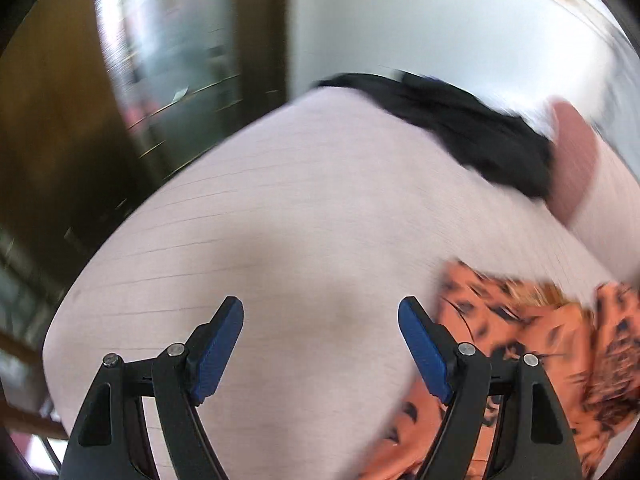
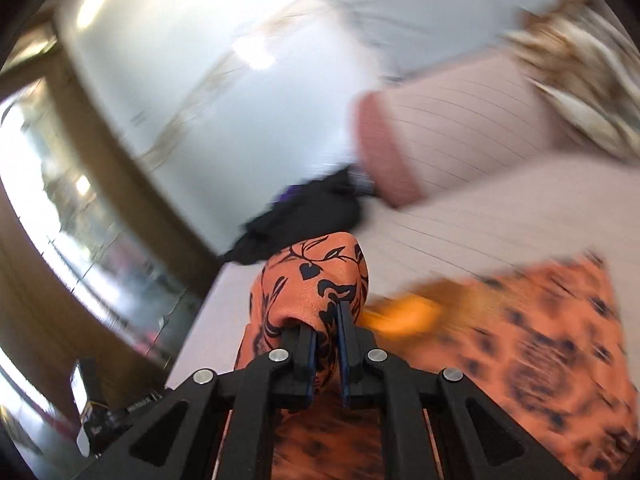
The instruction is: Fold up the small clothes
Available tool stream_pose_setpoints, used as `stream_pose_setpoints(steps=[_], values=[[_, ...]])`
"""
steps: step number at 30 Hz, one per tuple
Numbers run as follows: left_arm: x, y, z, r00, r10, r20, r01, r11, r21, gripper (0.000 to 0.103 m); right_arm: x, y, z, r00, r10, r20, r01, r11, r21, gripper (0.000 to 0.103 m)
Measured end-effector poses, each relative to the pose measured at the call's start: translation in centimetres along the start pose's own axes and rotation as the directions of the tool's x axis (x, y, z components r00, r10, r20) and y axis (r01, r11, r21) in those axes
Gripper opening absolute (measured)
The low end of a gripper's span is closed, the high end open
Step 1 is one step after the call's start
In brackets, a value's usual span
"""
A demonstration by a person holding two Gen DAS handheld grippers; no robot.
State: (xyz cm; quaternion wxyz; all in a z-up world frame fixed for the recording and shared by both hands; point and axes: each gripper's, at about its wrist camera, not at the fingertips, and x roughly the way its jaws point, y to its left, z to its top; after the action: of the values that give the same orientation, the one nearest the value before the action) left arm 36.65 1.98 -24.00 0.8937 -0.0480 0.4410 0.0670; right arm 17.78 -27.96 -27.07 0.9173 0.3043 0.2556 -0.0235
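Observation:
An orange garment with a black leaf print (image 2: 540,340) lies on the pale pink striped bedspread (image 2: 500,220). My right gripper (image 2: 327,312) is shut on a fold of that orange garment (image 2: 312,276), which bunches up over the fingertips. In the left wrist view the same orange garment (image 1: 540,340) lies at the lower right, blurred. My left gripper (image 1: 320,320) hangs open over bare bedspread (image 1: 280,200), just left of the cloth, with nothing between its blue pads (image 1: 218,356).
A black garment (image 1: 460,124) lies bunched at the far side of the bed, next to a pink bolster pillow (image 1: 572,152). A brown-and-white patterned cloth (image 2: 580,80) lies at the far right. Wooden-framed glass doors (image 1: 172,60) stand beyond the bed's edge.

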Motion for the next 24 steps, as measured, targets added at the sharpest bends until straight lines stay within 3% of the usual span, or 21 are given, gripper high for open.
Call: stream_pose_setpoints(steps=[2, 5, 7, 9, 15, 17, 19, 21, 24], values=[[0.0, -3.1, -0.8, 1.0, -0.024, 0.002, 0.023, 0.996, 0.091, 0.08, -0.6, -4.9, -1.1, 0.996, -0.056, -0.073, 0.062, 0.995, 0.083, 0.013], [0.4, -7.3, -2.7, 1.0, -0.026, -0.005, 0.027, 0.97, 0.241, 0.08, -0.5, -11.2, -3.6, 0.96, -0.101, -0.26, 0.16, 0.964, 0.214, 0.021], [1.3, -9.3, -4.0, 0.999, -0.015, -0.028, 0.023, 0.946, 0.322, 0.08, -0.7, -13.3, -4.7, 0.952, -0.097, -0.291, 0.176, 0.949, 0.262, 0.051], [2.4, -10.4, -4.9, 0.997, 0.004, -0.076, 0.023, 0.934, 0.357, 0.08, -2.3, -13.8, -4.3, 0.967, -0.088, -0.241, 0.155, 0.948, 0.278, 0.063], [3.4, -10.2, -4.9, 0.994, 0.044, -0.101, -0.007, 0.939, 0.343, 0.086, -4.5, -8.9, 0.4, 0.978, -0.196, -0.078, 0.199, 0.979, 0.034, 0.068], [3.5, -9.9, -4.8, 0.993, 0.033, -0.115, 0.007, 0.945, 0.326, 0.087, -3.8, -6.0, 0.9, 0.976, -0.198, -0.091, 0.19, 0.978, -0.086, 0.068], [3.5, -9.3, -4.5, 0.992, 0.026, -0.125, 0.016, 0.948, 0.318, 0.087, -1.4, -3.1, 0.1, 0.965, -0.229, -0.126, 0.195, 0.952, -0.236, 0.068], [3.8, -8.5, -4.1, 0.991, 0.021, -0.135, 0.022, 0.949, 0.313, 0.087, 1.2, -0.7, -1.3, 0.947, -0.27, -0.173, 0.196, 0.914, -0.356, 0.068], [3.5, -8.6, -4.2, 0.989, 0.013, -0.145, 0.033, 0.951, 0.308, 0.087, 5.6, 0.5, -3.3, 0.903, -0.327, -0.277, 0.188, 0.883, -0.429, 0.069]])
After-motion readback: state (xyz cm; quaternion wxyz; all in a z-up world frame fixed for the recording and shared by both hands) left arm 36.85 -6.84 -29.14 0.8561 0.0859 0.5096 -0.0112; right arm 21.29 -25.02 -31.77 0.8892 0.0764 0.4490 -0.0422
